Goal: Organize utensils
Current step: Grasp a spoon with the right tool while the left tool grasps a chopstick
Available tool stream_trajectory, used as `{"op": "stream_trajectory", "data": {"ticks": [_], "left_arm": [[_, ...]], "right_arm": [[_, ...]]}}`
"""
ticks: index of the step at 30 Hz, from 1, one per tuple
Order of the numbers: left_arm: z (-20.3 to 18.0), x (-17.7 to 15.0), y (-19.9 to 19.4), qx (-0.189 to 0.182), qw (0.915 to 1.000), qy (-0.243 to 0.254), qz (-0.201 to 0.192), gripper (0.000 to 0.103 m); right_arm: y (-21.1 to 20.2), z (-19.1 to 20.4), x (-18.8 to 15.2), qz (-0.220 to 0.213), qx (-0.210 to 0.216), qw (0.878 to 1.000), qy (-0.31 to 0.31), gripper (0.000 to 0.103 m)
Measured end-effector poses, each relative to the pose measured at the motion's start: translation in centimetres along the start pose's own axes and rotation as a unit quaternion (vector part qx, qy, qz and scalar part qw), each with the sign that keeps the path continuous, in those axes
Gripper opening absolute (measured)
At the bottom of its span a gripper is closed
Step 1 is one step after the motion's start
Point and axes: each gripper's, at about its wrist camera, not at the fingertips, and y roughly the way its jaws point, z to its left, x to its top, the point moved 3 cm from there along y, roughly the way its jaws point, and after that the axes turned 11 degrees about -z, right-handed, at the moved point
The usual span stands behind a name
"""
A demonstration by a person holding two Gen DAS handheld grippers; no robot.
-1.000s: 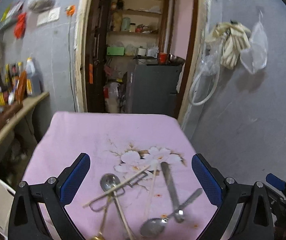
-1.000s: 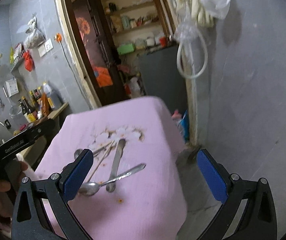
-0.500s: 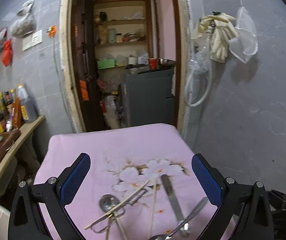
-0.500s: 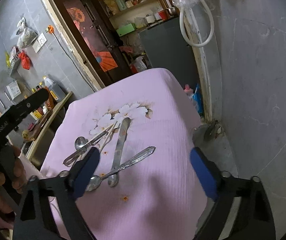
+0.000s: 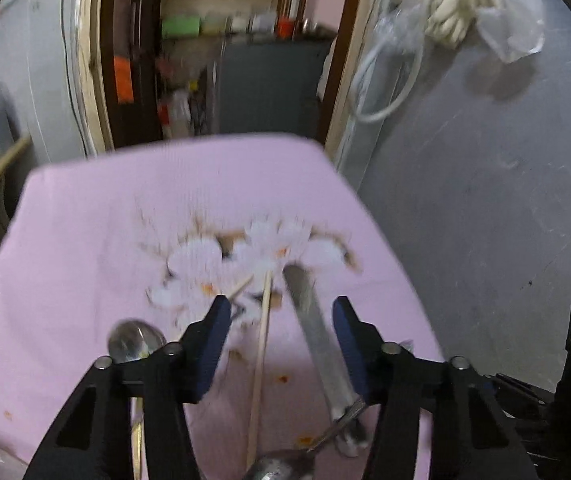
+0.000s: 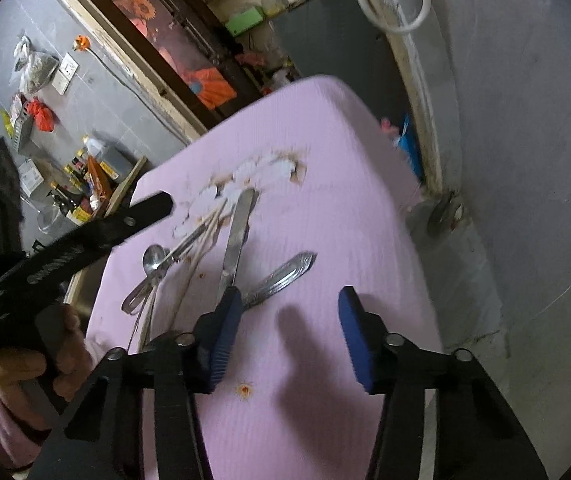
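Pink cloth with a flower print covers the tabletop (image 5: 85,220), and both views now sit closer over it than a second ago, tilted more steeply down. That reads as 2 approaches starting at once, with no utensil lifted yet.

Next in size, the left gripper (image 5: 281,316) has just been narrowing its fingers to about half width; they straddle a chopstick (image 5: 260,344) and the butter knife (image 5: 317,344) without pressing either. The right gripper (image 6: 289,312) has narrowed likewise, open over bare cloth, its left finger just beside the patterned spoon handle (image 6: 285,276).

Only the right view shows the person's hand (image 6: 45,344) (pink sleeve) holding the left tool, plus tongs (image 6: 153,280) across a second spoon (image 6: 154,258). Only the left view shows the near spoon's bowl (image 5: 281,468).
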Motion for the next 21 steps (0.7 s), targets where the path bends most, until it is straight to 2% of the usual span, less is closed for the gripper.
{"op": "stream_trajectory", "data": {"ticks": [7, 9, 13, 14, 15, 21], "left_arm": [[1.7, -2.7, 3.4, -0.017, 0.9969, -0.040, 0.065, 0.034], [1.8, -2.7, 3.5, -0.017, 0.9973, -0.038, 0.061, 0.032], [1.6, -2.3, 4.1, -0.021, 0.9967, -0.038, 0.069, 0.032], [1.7, -2.1, 4.2, -0.022, 0.9964, -0.040, 0.071, 0.032], [1.6, -1.9, 4.5, -0.022, 0.9962, -0.041, 0.074, 0.032], [0.9, -0.8, 5.2, -0.014, 0.9953, -0.016, 0.095, 0.032]], "right_arm": [[2.1, 0.9, 0.0, 0.000, 0.010, 1.000, -0.016, 0.043], [2.8, 0.9, 0.2, 0.002, 0.021, 1.000, -0.012, 0.041], [3.7, 0.9, 0.5, -0.004, 0.034, 0.999, 0.000, 0.027], [3.9, 0.7, 0.5, -0.003, 0.038, 0.999, 0.009, 0.018], [4.2, 0.4, 0.5, -0.001, 0.041, 0.999, 0.021, 0.013], [5.4, -0.2, 0.8, 0.009, 0.060, 0.996, 0.060, 0.009]]}}
